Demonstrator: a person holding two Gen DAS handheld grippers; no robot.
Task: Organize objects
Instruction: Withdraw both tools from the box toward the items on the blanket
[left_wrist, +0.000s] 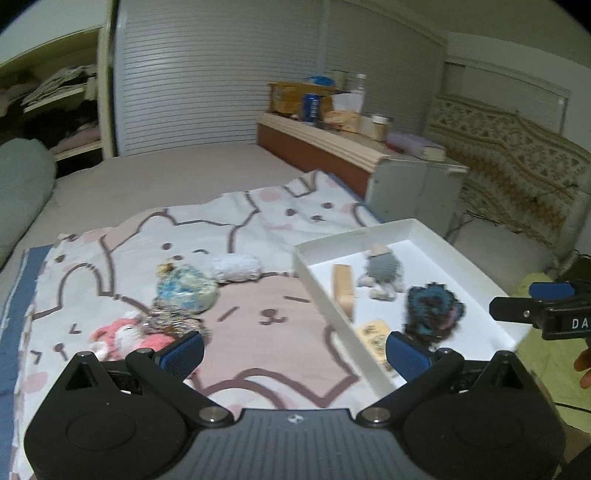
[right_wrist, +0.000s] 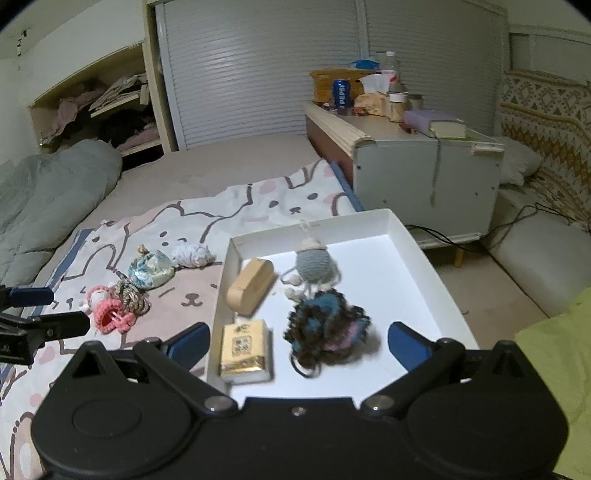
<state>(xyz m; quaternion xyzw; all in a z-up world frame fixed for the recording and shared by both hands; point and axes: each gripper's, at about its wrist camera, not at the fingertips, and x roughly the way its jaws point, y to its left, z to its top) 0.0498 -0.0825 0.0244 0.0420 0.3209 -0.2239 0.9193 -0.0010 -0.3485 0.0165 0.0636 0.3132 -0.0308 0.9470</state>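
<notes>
Both hand-held grippers hover over a bed (right_wrist: 229, 162) with their blue ribbed pads spread wide and nothing between them: the left hand-held gripper (left_wrist: 293, 350) above a cartoon-bear blanket (left_wrist: 258, 295), the right hand-held gripper (right_wrist: 298, 341) above a shallow white tray (right_wrist: 424, 258) with thin upright walls that lies on the blanket's right side.

Inside the tray, at the near end, sits a fuzzy crocheted piece (right_wrist: 327, 328) in dark brown, blue and pink yarn, round and ruffled. To its left is a flat rectangular packet (right_wrist: 245, 345) with a glossy gold face. Farther in lies a smooth tan block with rounded corners (right_wrist: 251, 286), and right of it a grey-blue knitted doll (right_wrist: 314, 264) with thin cream limbs.

On the blanket left of the tray, in a loose row, are a white nubbly knitted bundle (right_wrist: 194, 254), a shiny blue-patterned cloth pouch (right_wrist: 151, 271) gathered at the top, a twisted multicoloured yarn knot (right_wrist: 131, 295), and nearest, a pink crocheted doll (right_wrist: 107, 308).

Far right stands a bedside cabinet (right_wrist: 424, 177) carrying a blue can (right_wrist: 341, 94) and a thick book (right_wrist: 447, 127).
</notes>
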